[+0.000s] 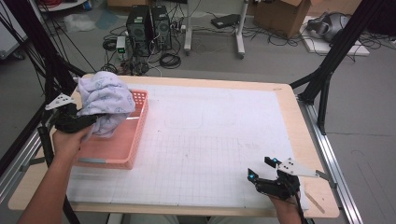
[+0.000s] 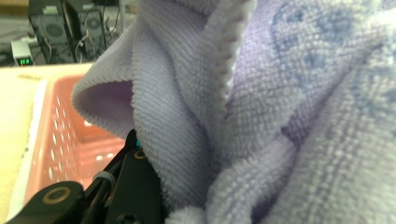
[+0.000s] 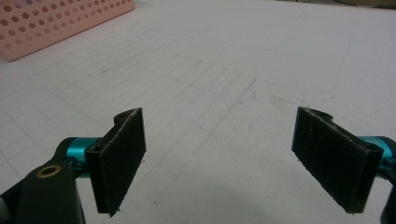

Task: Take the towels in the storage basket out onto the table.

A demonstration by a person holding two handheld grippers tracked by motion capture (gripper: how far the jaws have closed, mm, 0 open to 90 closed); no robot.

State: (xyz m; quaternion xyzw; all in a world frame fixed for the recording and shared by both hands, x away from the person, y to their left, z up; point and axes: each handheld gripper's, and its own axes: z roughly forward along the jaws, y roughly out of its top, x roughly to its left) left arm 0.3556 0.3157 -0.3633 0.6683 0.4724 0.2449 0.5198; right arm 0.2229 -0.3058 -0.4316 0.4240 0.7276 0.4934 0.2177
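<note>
A: Towel [image 1: 105, 100] first: where is it? Take the pink basket [image 1: 138, 122] as the landmark.

B: Lavender terry cloth with a faint blue print, bunched up and hanging over the basket's far left corner. Its lower end droops inside the basket's rim. Whether it touches the bottom I cannot tell.

A: Anything else in the basket?

B: The part of the floor that shows is bare pink plastic. The walls are pierced with round holes, and in the left gripper view the inside wall [image 2: 56, 140] sits just beside the cloth's folded edge [image 2: 187, 93].

A: And the left tool [image 1: 88, 122]?

B: At the basket's left side, over its rim, gripped by the person's left hand [image 1: 67, 140]. Its jaws are closed on the towel, with thick folds bunched between them, so they stand partly apart. In its own view one black jaw presses straight against the cloth.

A: The right tool [image 1: 264, 169]?

B: Well away from the basket, on the near right part of the worktop [image 1: 210, 140]. Its jaws stand wide with nothing between them; in the right gripper view the two black pads [image 3: 122, 158] frame bare gridded sheet, and the basket's corner [image 3: 56, 23] shows far off at upper left.
</note>
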